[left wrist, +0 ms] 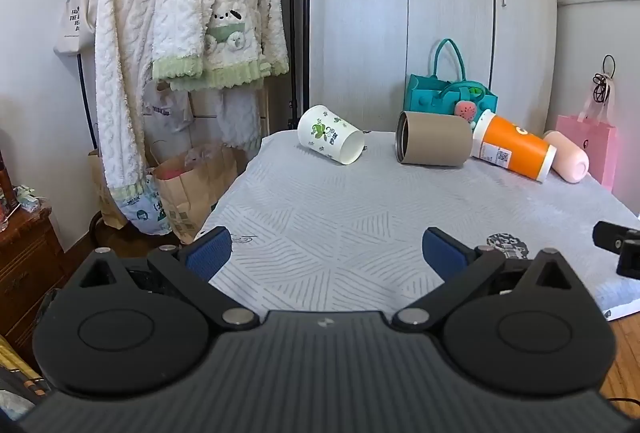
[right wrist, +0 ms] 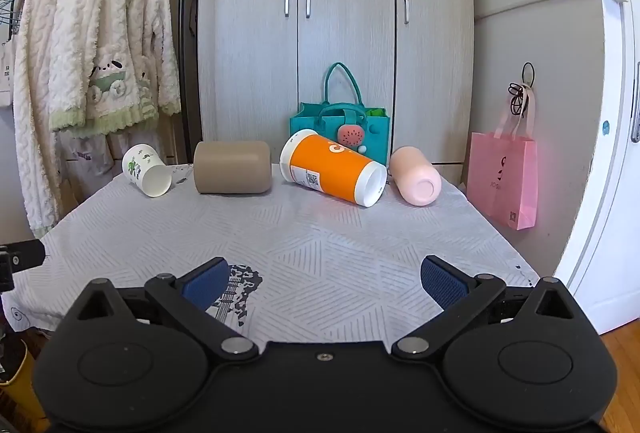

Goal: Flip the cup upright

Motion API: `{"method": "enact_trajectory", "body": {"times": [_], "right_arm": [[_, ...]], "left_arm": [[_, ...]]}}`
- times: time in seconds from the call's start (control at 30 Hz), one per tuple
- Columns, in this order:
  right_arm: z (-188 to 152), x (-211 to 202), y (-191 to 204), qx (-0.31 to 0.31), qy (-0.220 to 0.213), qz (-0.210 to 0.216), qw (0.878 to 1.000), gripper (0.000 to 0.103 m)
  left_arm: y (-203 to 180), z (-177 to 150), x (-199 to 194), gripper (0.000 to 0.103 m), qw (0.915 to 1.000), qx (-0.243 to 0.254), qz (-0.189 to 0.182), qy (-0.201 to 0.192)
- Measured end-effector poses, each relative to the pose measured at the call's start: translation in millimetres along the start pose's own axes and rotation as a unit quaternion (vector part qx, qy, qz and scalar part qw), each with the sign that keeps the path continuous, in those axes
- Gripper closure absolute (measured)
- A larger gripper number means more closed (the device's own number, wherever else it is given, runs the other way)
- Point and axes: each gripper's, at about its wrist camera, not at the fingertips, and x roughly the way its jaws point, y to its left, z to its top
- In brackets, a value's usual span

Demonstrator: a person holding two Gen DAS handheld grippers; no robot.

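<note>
Several cups lie on their sides in a row at the far edge of the table [left wrist: 340,225]: a white paper cup with green print [left wrist: 330,135] [right wrist: 146,171], a tan cup [left wrist: 434,139] [right wrist: 232,167], an orange cup with white ends [left wrist: 512,147] [right wrist: 332,167] and a pink cup [left wrist: 570,161] [right wrist: 416,175]. My left gripper [left wrist: 326,255] is open and empty over the near part of the table. My right gripper [right wrist: 324,281] is open and empty, also near the front, well short of the cups.
A teal felt bag [right wrist: 340,125] stands behind the cups against the wardrobe [right wrist: 336,13]. A pink paper bag [right wrist: 502,179] hangs at the right. Fluffy robes on a rack [left wrist: 180,13] and paper bags [left wrist: 192,185] stand left of the table.
</note>
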Motion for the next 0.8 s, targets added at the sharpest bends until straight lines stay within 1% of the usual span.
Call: {"method": "enact_trajectory", "body": {"times": [0.27, 0.43, 0.63, 0.8], "right_arm": [[-1.7, 0.0, -0.2, 0.000, -0.001, -0.001, 1.000, 0.000], [-1.8, -0.6, -1.9, -0.002, -0.005, -0.008, 1.000, 0.000], [-2.6, 1.2, -1.4, -0.005, -0.002, -0.006, 1.000, 0.000], [-4.0, 2.9, -1.3, -0.005, 0.001, -0.004, 1.000, 0.000]], "left_arm": [[4.2, -2.4, 2.3, 0.000, 0.9999, -0.012, -0.012, 0.001], [7.4, -4.6, 5.4, 0.000, 0.9995, -0.024, -0.015, 0.013], [6.1, -5.1, 5.7, 0.000, 0.9997, -0.018, -0.013, 0.008], [7.0, -7.8, 6.1, 0.000, 0.9995, -0.020, -0.024, 0.002]]}}
